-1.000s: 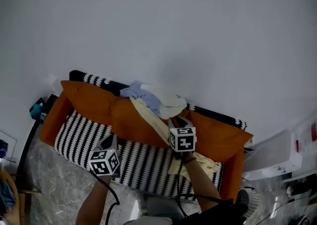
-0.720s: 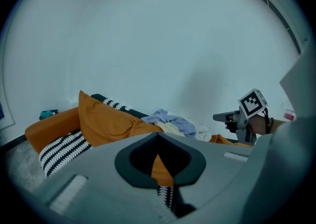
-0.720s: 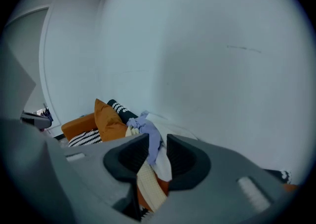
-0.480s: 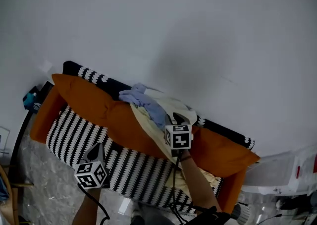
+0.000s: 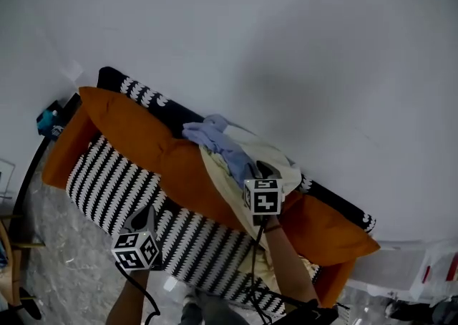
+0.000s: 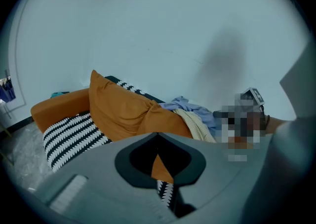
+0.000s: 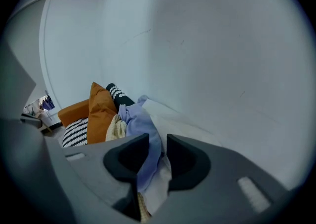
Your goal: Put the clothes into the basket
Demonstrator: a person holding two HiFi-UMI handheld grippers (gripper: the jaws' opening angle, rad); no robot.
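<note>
A heap of clothes lies over the back of an orange sofa [image 5: 68, 155]: a blue garment [image 5: 218, 141], a white one [image 5: 268, 155] and a pale yellow cloth [image 5: 218, 180] that hangs down to the seat. My right gripper [image 5: 263, 171] is at this heap. In the right gripper view its jaws [image 7: 158, 139] stand open, and the blue garment [image 7: 143, 134] runs into the gap between them. My left gripper [image 5: 148, 212] hovers over the front of the striped seat [image 5: 100, 180]. In the left gripper view its jaws [image 6: 157, 135] are shut, with nothing in them.
Two orange cushions [image 5: 136, 134] lean on the sofa back, left of the clothes. A white wall rises behind the sofa. Grey marble floor [image 5: 64, 273] runs in front. A teal object [image 5: 49, 119] sits by the sofa's left end.
My right gripper has moved from over the seat up to the heap on the sofa back. My left gripper has sunk lower, towards the seat's front edge.
</note>
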